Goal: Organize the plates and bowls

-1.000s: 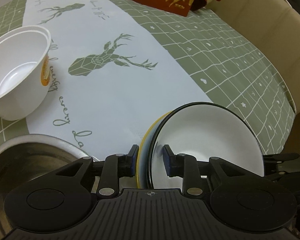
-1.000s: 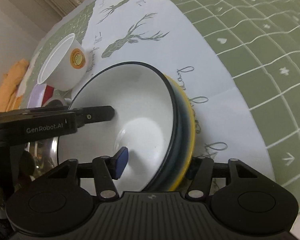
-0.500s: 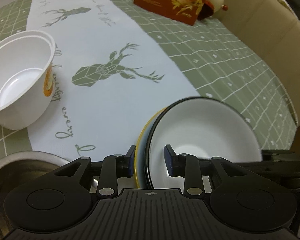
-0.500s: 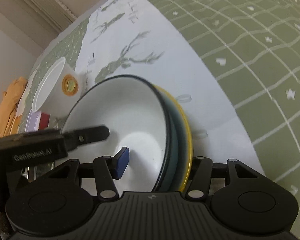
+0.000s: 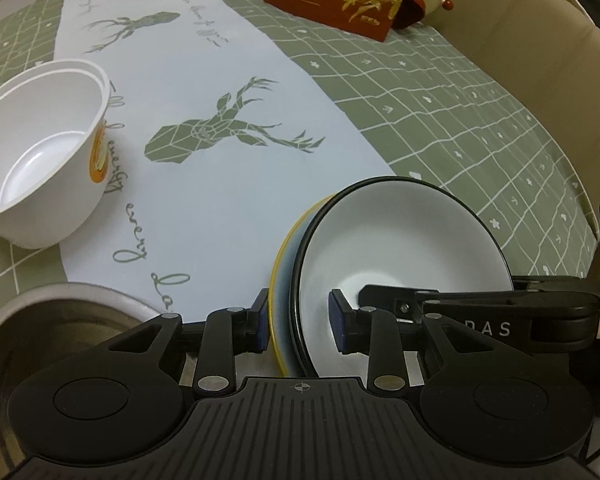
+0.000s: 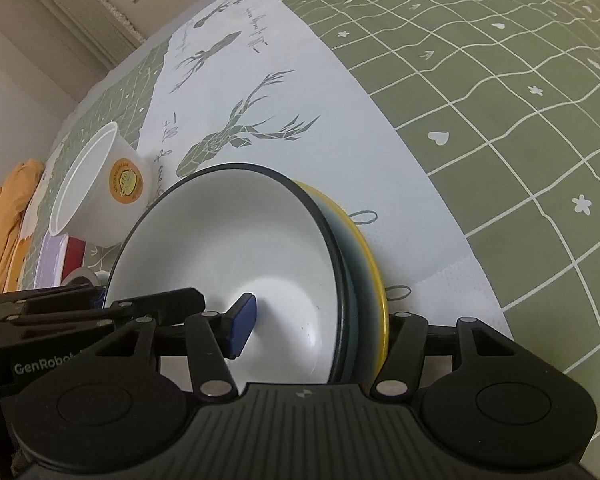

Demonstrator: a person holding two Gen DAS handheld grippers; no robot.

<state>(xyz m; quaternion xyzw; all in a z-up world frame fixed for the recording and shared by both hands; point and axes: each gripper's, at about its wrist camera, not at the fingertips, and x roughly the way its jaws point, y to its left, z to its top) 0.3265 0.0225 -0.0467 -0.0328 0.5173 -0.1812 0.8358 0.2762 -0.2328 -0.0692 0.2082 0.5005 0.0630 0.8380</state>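
The stack (image 5: pixel 400 240) of two nested dishes stood tipped up on its edge at the near side of the tabletop (image 5: pixel 460 100), over the white band of the cloth with the green deer prints. It was made of a white ceramic bowl with a dark rim (image 6: pixel 240 240), which sat inside a blue-grey plate with a yellow edge (image 6: pixel 364 256). The open side of the bowl faced to the right in the left wrist view. The lowest part of the stack was hidden behind the claw bodies, so I could not tell if it touched the cloth.

The left claw (image 5: pixel 300 320) was clenched on the near rim of the stack. One blue pad lay against the yellow-edged back, and the other pad was inside the white bowl. The right claw (image 6: pixel 320 324) grasped the same stack from the other side. Its left pad pressed on the white inner surface and its right finger went behind the yellow edge. Its jaws were opening a little, with the stack between them. One black finger of each claw reached across the inside of the bowl in the view of the other.

A white plastic bowl with an orange round label (image 5: pixel 40 160) lay tilted to the left, well apart from the stack. A round steel basin (image 5: pixel 40 320) was at the near left corner. A red-brown printed box (image 5: pixel 332 4) stood at the far side on the green checked cloth.
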